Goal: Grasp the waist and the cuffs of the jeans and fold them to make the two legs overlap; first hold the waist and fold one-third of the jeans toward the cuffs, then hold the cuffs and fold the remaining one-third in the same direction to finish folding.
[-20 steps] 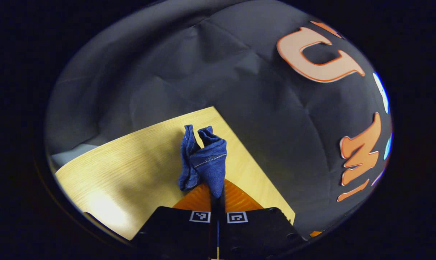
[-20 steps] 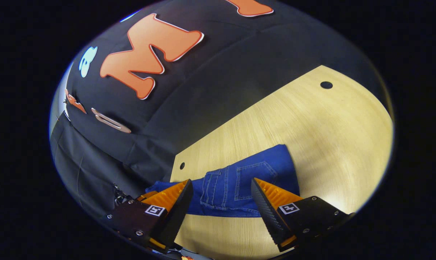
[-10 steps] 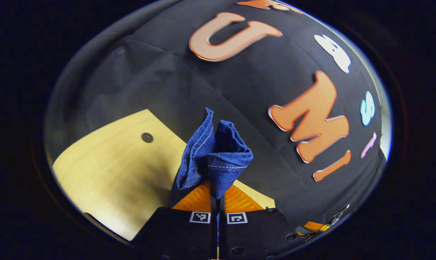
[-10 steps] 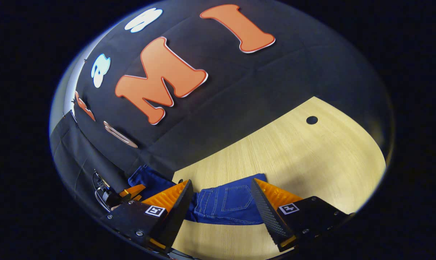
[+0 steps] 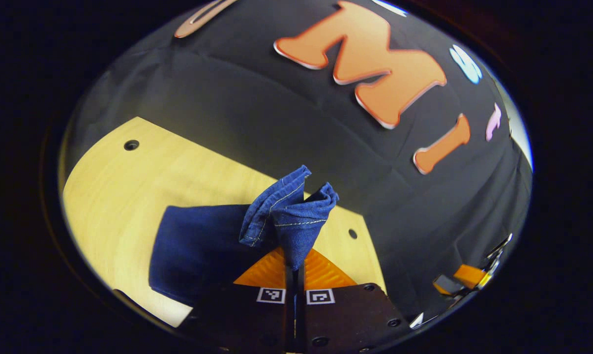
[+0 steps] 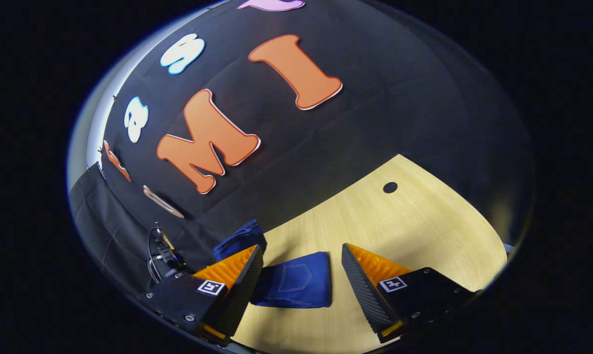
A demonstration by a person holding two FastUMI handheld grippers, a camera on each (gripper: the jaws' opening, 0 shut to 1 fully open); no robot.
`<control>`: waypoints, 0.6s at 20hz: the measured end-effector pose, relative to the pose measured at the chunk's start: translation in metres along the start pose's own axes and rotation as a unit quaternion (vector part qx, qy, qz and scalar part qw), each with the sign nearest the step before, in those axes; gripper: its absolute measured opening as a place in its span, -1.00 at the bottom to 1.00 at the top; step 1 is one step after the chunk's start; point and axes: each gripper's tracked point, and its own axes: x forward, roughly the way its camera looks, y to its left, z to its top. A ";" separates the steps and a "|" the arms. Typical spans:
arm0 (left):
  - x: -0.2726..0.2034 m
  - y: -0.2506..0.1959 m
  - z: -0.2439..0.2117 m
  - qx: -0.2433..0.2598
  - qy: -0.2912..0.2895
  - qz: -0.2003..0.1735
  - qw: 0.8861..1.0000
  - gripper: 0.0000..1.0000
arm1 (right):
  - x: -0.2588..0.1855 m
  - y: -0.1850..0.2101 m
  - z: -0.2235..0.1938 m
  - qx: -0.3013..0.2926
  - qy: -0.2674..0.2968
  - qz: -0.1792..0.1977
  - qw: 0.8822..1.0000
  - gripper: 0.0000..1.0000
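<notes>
The blue jeans lie folded on the wooden table, back pocket up. My right gripper hangs open above them, one orange finger to each side, touching nothing. My left gripper is shut on the bunched cuffs, held up in the air above the table. Below and to the left of the cuffs lies the folded body of the jeans. In the right gripper view the lifted cuffs rise at the jeans' left end, with the left gripper beside them.
The table has small round holes near its far edge. Black cloth wall stands close behind the table. The right gripper shows at the far right of the left gripper view, off the table's corner.
My left gripper has swung round with the cuffs, bringing the folded jeans into its view. The right gripper, still open, has drawn back, so the jeans look smaller between its fingers.
</notes>
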 end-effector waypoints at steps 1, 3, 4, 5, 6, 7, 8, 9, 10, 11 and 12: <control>0.008 -0.006 -0.020 0.013 0.013 0.008 1.000 -0.97 | -0.004 -0.008 -0.001 -0.001 0.000 -0.006 1.000 0.97; 0.022 -0.008 -0.048 0.034 0.032 0.028 0.999 -0.97 | -0.010 -0.023 -0.004 -0.005 0.002 -0.021 1.000 0.95; 0.029 -0.007 -0.060 0.043 0.037 0.044 0.997 -0.97 | -0.013 -0.030 -0.006 -0.005 0.003 -0.027 1.000 0.96; 0.035 -0.007 -0.075 0.052 0.046 0.056 0.996 -0.96 | -0.016 -0.035 -0.008 -0.004 0.006 -0.030 1.000 0.96; 0.038 -0.008 -0.086 0.065 0.053 0.072 0.994 -0.96 | -0.019 -0.040 -0.010 -0.003 0.009 -0.034 0.999 0.96; 0.042 -0.004 -0.088 0.076 0.059 0.091 0.991 -0.97 | -0.021 -0.045 -0.012 -0.005 0.011 -0.039 0.999 0.96; 0.050 0.000 -0.095 0.086 0.067 0.112 0.988 -0.97 | -0.023 -0.051 -0.015 -0.009 0.013 -0.046 0.999 0.96; 0.054 0.003 -0.098 0.094 0.075 0.129 0.984 -0.97 | -0.024 -0.055 -0.016 -0.014 0.014 -0.053 0.998 0.96; 0.061 0.009 -0.104 0.110 0.079 0.141 0.981 -0.96 | -0.025 -0.058 -0.018 -0.019 0.017 -0.060 0.998 0.96; 0.061 0.011 -0.104 0.133 0.085 0.148 0.976 -0.96 | -0.026 -0.060 -0.020 -0.023 0.020 -0.064 0.998 0.96; 0.063 0.010 -0.112 0.147 0.093 0.140 0.975 -0.96 | -0.027 -0.060 -0.020 -0.026 0.021 -0.065 0.997 0.95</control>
